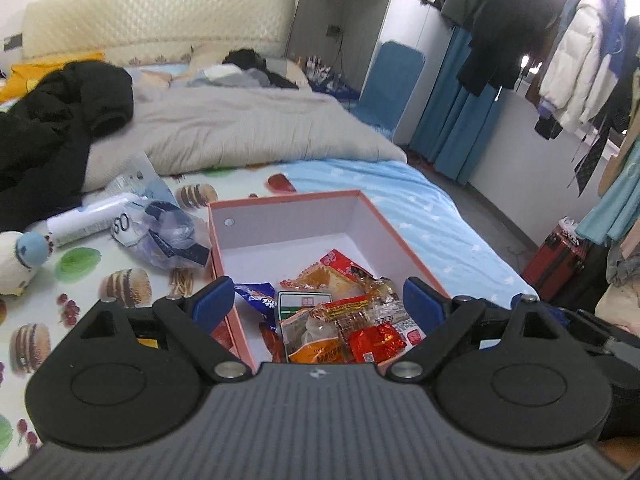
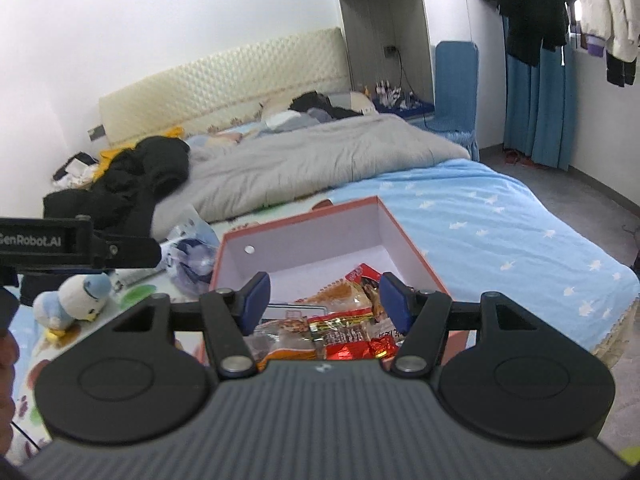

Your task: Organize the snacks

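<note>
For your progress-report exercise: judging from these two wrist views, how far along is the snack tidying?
Done: a heap of wrapped snacks already lies in the near end of the orange-rimmed box on the bed. In hand: nothing; the left claw and right claw both stand open and empty above the box. Left: a crumpled clear bag and a white packet lie outside on the sheet; whether they are snacks is unclear.
</note>
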`<action>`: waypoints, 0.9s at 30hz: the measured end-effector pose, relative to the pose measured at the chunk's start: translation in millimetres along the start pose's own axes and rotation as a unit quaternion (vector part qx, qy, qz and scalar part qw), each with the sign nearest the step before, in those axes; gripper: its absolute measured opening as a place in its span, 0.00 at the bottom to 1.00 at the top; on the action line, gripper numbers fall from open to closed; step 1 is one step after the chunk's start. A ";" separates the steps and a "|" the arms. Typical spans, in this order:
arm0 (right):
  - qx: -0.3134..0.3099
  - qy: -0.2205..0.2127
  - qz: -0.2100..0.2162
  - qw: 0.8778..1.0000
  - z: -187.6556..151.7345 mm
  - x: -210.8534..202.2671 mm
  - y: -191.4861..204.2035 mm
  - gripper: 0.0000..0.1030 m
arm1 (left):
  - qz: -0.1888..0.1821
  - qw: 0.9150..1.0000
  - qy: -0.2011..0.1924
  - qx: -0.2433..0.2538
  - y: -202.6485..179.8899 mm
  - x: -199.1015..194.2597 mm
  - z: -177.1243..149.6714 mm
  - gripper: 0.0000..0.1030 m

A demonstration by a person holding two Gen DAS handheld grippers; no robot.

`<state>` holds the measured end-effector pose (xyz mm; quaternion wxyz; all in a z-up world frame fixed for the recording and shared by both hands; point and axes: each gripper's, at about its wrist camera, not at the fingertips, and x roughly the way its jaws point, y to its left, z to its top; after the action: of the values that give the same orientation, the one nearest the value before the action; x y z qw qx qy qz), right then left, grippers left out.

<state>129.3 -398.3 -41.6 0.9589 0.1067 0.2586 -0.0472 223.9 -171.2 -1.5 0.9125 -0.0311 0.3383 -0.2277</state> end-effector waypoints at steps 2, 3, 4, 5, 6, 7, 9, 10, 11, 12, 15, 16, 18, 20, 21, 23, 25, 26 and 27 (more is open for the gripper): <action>-0.001 -0.012 0.003 1.000 -0.2 -18.3 3.9 0.61 | 0.000 1.000 -0.007 0.002 -2.3 -18.9 -6.8 0.91; -0.002 -0.017 0.004 1.000 -0.1 -26.3 5.9 0.61 | -0.002 1.000 -0.010 0.000 -3.0 -26.9 -10.3 0.91; -0.002 -0.023 0.005 1.000 -0.3 -34.2 7.9 0.61 | -0.005 1.000 -0.013 -0.002 -4.4 -35.7 -14.5 0.91; -0.002 -0.028 0.007 1.000 -0.8 -41.8 9.5 0.61 | -0.010 1.000 -0.017 -0.004 -5.3 -43.4 -18.0 0.91; -0.003 -0.032 0.007 0.999 -1.7 -48.8 10.5 0.61 | -0.015 1.000 -0.022 -0.007 -6.3 -51.2 -22.0 0.91; -0.004 -0.035 0.007 0.999 -3.1 -54.3 11.9 0.61 | -0.017 0.999 -0.026 -0.011 -7.4 -59.1 -26.5 0.91; 0.000 -0.042 -0.002 0.999 -9.3 -67.3 14.4 0.61 | -0.020 0.999 -0.031 -0.012 -10.9 -73.0 -36.2 0.91; 0.002 -0.044 -0.003 0.999 -13.2 -74.2 14.8 0.61 | -0.022 0.999 -0.032 -0.009 -13.4 -80.1 -41.8 0.91; -0.002 -0.044 0.000 0.999 -17.7 -80.7 15.6 0.61 | -0.021 0.999 -0.032 -0.006 -15.5 -85.2 -46.4 0.91; -0.005 -0.042 -0.002 0.999 -21.4 -85.4 15.8 0.61 | -0.020 0.999 -0.033 -0.003 -17.7 -90.9 -51.7 0.91; -0.005 -0.040 -0.009 0.999 -31.3 -99.7 13.8 0.61 | -0.016 0.999 -0.034 0.004 -21.7 -104.2 -65.7 0.91; -0.003 -0.039 -0.008 0.999 -32.9 -102.7 13.7 0.61 | -0.013 0.999 -0.034 0.005 -22.5 -108.2 -70.2 0.91; -0.005 -0.041 -0.007 0.999 -38.9 -110.8 14.6 0.61 | -0.014 0.999 -0.035 0.009 -23.3 -114.1 -78.7 0.91; -0.011 -0.043 -0.008 0.999 -45.9 -116.1 16.4 0.61 | -0.010 0.999 -0.032 0.009 -24.3 -118.5 -86.1 0.92; -0.014 -0.043 -0.006 0.999 -49.6 -118.1 17.8 0.61 | -0.008 0.999 -0.033 0.009 -24.7 -121.5 -89.5 0.95; -0.014 -0.043 -0.002 0.999 -56.1 -121.9 20.5 0.61 | -0.003 0.999 -0.035 0.009 -24.1 -126.0 -94.3 0.96; -0.008 -0.045 -0.003 0.999 -61.3 -125.8 21.7 0.61 | 0.002 0.999 -0.035 0.012 -23.5 -129.9 -98.4 0.97; -0.006 -0.046 -0.002 0.999 -61.8 -125.9 21.0 0.61 | 0.006 0.999 -0.034 0.012 -22.9 -129.6 -98.6 0.98; -0.006 -0.047 -0.002 0.999 -62.0 -126.1 20.5 0.61 | 0.009 0.999 -0.035 0.012 -22.4 -130.4 -99.0 0.99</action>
<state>-6.6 -359.7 -26.4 0.9706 0.0981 0.2136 -0.0527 65.5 -124.7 5.7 0.9260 -0.0256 0.3040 -0.2224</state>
